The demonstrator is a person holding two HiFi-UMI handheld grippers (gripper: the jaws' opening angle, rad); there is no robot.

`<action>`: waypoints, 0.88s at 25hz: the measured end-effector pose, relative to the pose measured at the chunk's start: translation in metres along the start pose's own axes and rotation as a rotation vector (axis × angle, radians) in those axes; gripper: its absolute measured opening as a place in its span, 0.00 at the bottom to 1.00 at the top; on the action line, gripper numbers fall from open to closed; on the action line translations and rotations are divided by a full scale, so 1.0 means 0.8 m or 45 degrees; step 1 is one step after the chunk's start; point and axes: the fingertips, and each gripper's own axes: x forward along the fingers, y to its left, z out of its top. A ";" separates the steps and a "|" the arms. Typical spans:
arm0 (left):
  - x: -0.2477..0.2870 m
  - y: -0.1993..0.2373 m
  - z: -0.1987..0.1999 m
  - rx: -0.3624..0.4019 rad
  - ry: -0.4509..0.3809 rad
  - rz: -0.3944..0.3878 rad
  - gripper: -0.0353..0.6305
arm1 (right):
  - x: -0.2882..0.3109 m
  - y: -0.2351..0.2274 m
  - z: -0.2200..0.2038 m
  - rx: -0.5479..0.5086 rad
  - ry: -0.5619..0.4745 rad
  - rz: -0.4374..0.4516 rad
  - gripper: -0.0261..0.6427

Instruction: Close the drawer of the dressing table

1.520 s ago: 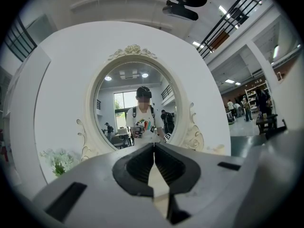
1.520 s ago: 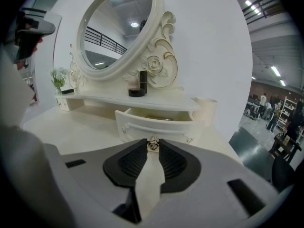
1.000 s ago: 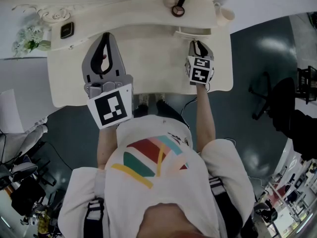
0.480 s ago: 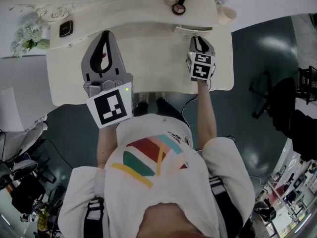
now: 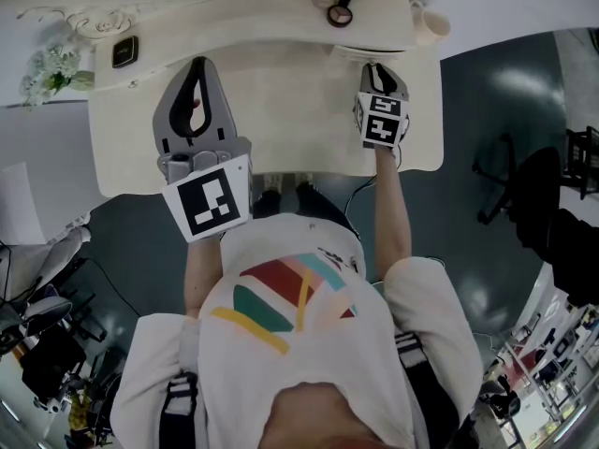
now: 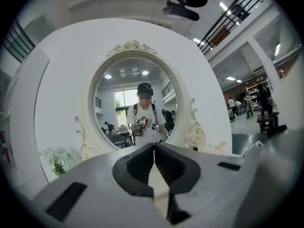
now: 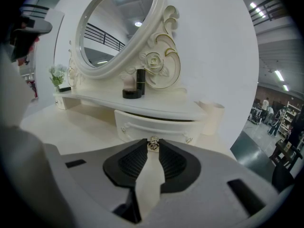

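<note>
The cream dressing table [image 5: 281, 148] has a small drawer [image 7: 142, 123] under its right shelf, standing a little way out with a dark gap above its front. In the head view the drawer [image 5: 358, 55] shows just beyond my right gripper [image 5: 374, 71]. The right gripper [image 7: 153, 147] is shut on the drawer's metal knob [image 7: 153, 144], which sits between its tips. My left gripper [image 5: 198, 65] hovers over the left of the tabletop. In its own view the left gripper [image 6: 154, 148] is shut with nothing in it, facing the oval mirror [image 6: 135, 103].
On the shelf stand a black jar [image 7: 132, 93] and a dark tube [image 7: 140, 81]. A cream cup [image 7: 212, 117] is at the shelf's right end, white flowers [image 5: 54, 75] and a small dark device [image 5: 124, 52] at the left. A dark chair [image 5: 524, 190] stands on the floor to the right.
My right gripper has edged a little toward the mirror with the knob in it, and the drawer front has slid slightly inward. The left gripper has stayed put.
</note>
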 end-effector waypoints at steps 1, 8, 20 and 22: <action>0.000 -0.001 0.000 0.001 0.001 0.000 0.06 | 0.001 0.000 0.001 -0.002 0.000 0.001 0.14; 0.002 -0.001 -0.001 0.005 0.007 0.005 0.06 | 0.008 -0.001 0.005 -0.006 -0.005 0.007 0.14; 0.006 -0.003 -0.002 0.015 0.016 0.013 0.06 | 0.018 -0.003 0.013 -0.022 -0.009 0.015 0.14; 0.005 -0.002 -0.001 0.016 0.017 0.017 0.06 | 0.020 -0.004 0.014 -0.027 -0.009 0.015 0.14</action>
